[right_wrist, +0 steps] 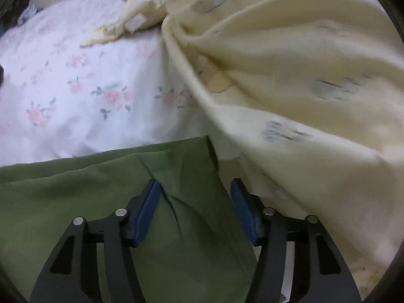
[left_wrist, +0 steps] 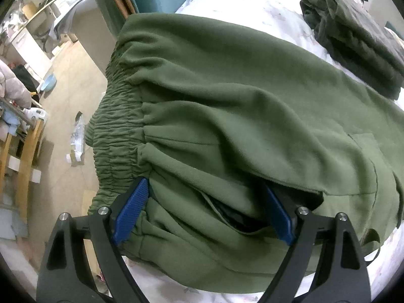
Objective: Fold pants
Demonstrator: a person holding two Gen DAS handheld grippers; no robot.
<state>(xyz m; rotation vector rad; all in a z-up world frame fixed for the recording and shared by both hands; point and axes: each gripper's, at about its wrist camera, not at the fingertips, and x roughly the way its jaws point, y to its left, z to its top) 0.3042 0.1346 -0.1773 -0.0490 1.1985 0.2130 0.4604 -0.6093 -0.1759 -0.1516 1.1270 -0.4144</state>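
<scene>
Olive green pants (left_wrist: 227, 88) lie on a flowered bed sheet (left_wrist: 252, 5), with the gathered elastic waistband (left_wrist: 118, 131) at the bed's left edge. My left gripper (left_wrist: 204, 182) stands wide open over the waist end. Bunched fabric and a gaping pocket (left_wrist: 234, 217) sit between its blue pads (left_wrist: 133, 207), and the right pad is partly tucked under a fold. In the right wrist view the leg end of the pants (right_wrist: 75, 189) lies flat. My right gripper (right_wrist: 195, 181) is open astride its corner, and its pads (right_wrist: 149, 209) do not press the cloth.
A pile of dark folded clothes (left_wrist: 353, 38) sits at the far right of the bed. A bunched cream blanket (right_wrist: 303, 75) lies just right of the leg end, on the flowered sheet (right_wrist: 75, 75). Beyond the waistband the bed drops to the floor (left_wrist: 68, 88), with wooden furniture (left_wrist: 22, 151) there.
</scene>
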